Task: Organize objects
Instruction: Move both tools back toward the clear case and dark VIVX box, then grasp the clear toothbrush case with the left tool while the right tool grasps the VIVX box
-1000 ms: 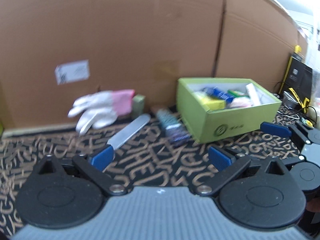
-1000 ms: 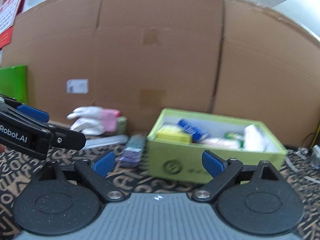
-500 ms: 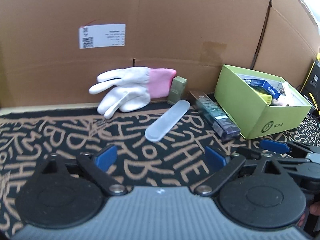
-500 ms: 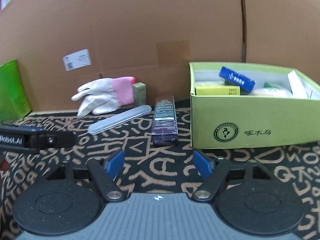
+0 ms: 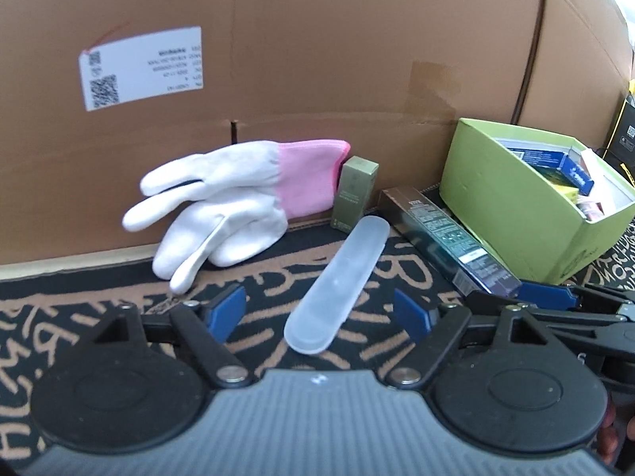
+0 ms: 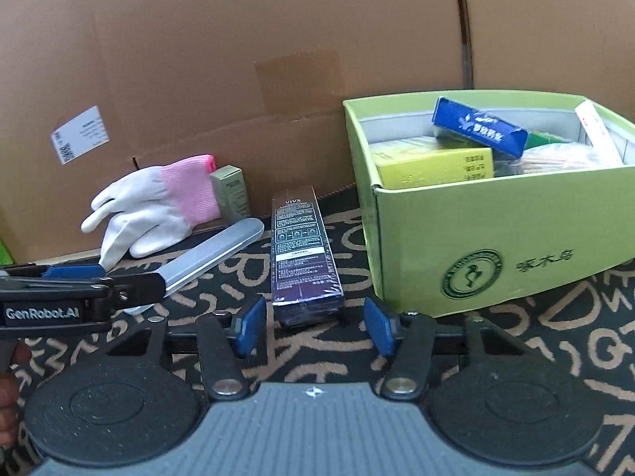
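Observation:
A frosted clear plastic case (image 5: 337,277) lies on the patterned mat, its near end between the blue pads of my left gripper (image 5: 319,313). The jaws are closing and the pads stand clear of the case. A long dark box (image 6: 303,250) lies lengthwise just ahead of my right gripper (image 6: 314,327). Those jaws are closing too, with the box's near end at the gap and untouched. A white glove with a pink cuff (image 5: 222,206) and a small olive box (image 5: 355,194) rest against the cardboard wall. The green box (image 6: 496,238) at right holds several packages.
A cardboard wall (image 5: 317,59) closes off the back. The left gripper's finger (image 6: 135,283) reaches in over the clear case (image 6: 214,254) in the right wrist view. The right gripper's finger (image 5: 547,295) shows beside the green box (image 5: 496,190).
Both grippers came forward and lower toward the mat, and their jaws narrowed. The clear case now lies between the left pads, and the dark box sits right before the right pads.

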The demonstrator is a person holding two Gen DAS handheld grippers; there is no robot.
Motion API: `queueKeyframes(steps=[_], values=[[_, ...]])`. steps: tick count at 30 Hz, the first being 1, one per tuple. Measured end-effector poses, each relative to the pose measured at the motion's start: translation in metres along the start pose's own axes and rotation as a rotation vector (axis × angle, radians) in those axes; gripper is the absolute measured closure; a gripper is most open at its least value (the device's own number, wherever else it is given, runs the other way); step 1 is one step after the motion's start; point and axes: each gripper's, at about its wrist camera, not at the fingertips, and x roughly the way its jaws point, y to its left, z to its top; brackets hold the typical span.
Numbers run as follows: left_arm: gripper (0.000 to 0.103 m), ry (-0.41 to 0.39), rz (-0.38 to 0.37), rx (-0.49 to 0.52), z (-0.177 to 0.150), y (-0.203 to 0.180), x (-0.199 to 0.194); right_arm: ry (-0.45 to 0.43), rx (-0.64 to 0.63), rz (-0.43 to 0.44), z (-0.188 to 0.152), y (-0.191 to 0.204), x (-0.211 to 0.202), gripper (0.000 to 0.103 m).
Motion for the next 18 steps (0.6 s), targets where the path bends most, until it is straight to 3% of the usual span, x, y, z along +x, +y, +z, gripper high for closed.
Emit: queueKeyframes(steps=[1, 3, 6, 12, 18], values=[[0.025, 0.006, -0.004, -0.001, 0.001, 0.001, 0.003, 0.001, -0.001, -0.010, 0.001, 0.002, 0.002, 0.044], [0.047, 0.031, -0.019, -0.004, 0.002, 0.003, 0.011, -0.004, -0.002, -0.026, 0.002, 0.006, 0.004, 0.057], [0.063, 0.032, -0.020, 0.004, 0.000, 0.005, 0.014, -0.007, -0.037, -0.024, -0.001, 0.011, -0.003, 0.057], [0.076, 0.048, -0.035, 0.068, -0.021, -0.012, -0.013, 0.010, -0.082, 0.025, -0.027, 0.010, -0.048, 0.057], [0.077, 0.093, -0.038, 0.102, -0.063, -0.033, -0.075, 0.076, -0.169, 0.089, -0.060, -0.005, -0.108, 0.058]])
